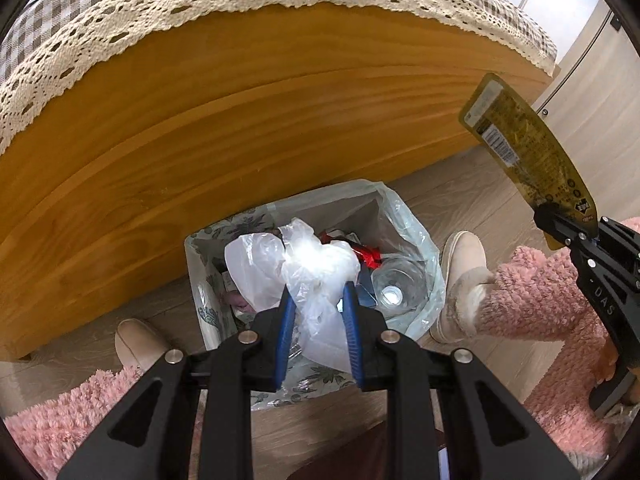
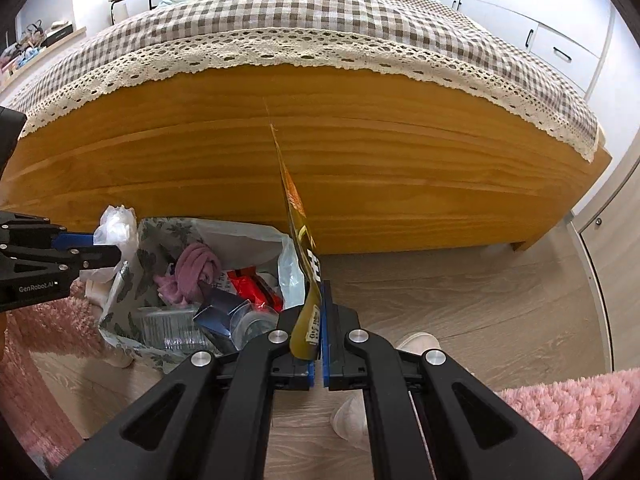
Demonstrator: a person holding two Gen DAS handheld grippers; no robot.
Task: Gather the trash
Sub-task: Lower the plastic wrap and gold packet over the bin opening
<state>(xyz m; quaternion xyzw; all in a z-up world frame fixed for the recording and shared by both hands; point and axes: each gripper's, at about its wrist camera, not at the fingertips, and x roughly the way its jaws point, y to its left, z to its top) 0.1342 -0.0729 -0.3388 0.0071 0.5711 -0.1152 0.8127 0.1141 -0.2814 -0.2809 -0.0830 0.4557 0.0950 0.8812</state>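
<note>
Gripping crumpled plastic (image 1: 316, 280) above bin (image 1: 416, 220), left claw (image 1: 318, 300).

The clear plastic bag (image 1: 316, 276) hides much of the trash bin (image 1: 420, 240); the wrapper (image 1: 532, 152) print is unreadable.

The bin (image 1: 416, 240) mouth is crowded with trash; the wooden bed (image 1: 240, 120) side walls off its far edge, and bare floor (image 2: 480, 300) lies open to the right.

Between my left fingers (image 1: 288, 320) sits thin, crinkly, glossy white plastic film (image 1: 316, 276); my right fingers (image 2: 326, 320) pinch a shiny gold foil wrapper (image 2: 300, 216). Beyond them, smooth varnished wood bed frame (image 2: 360, 168).
</note>
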